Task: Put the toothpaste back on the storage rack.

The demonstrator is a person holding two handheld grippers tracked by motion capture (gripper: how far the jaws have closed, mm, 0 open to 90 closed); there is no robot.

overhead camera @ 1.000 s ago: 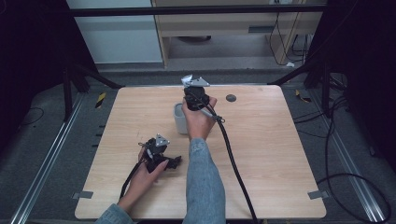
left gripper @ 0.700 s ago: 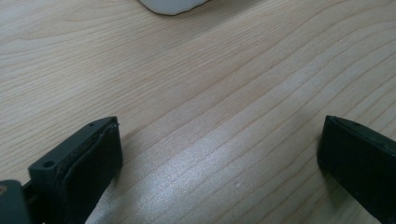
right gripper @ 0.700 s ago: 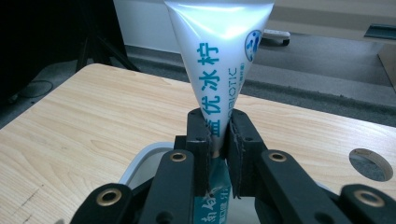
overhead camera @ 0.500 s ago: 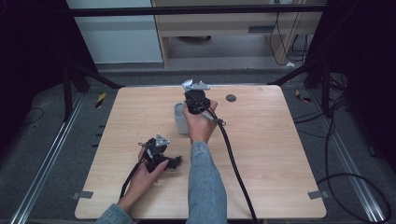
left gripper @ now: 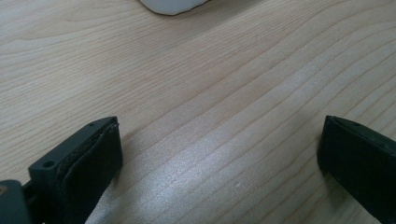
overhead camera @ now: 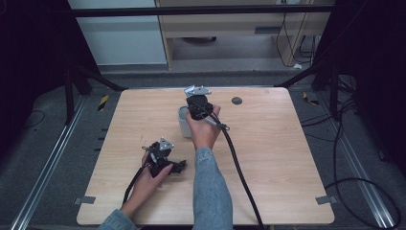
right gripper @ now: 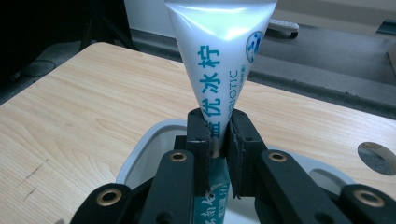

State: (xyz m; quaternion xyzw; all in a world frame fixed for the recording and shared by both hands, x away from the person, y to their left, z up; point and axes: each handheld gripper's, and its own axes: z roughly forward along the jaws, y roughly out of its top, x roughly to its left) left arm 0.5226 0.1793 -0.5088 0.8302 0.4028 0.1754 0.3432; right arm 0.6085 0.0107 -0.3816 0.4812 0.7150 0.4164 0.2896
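Right gripper (right gripper: 218, 140) jaws pinch a soft, light, slippery tube (right gripper: 219, 56) mid-body over a cup (right gripper: 140, 154); left gripper (left gripper: 219, 154) jaws open on the worktop (left gripper: 210, 84)

Your work surface is a light wood table (overhead camera: 268, 158), grain running lengthwise. A grey-white cup (overhead camera: 183, 120) stands on it, just past centre. A dark round hole (overhead camera: 236, 100) sits near the far edge.

High camera overlooks the table (overhead camera: 268, 158); gripper cameras sit close, sharing its wood.
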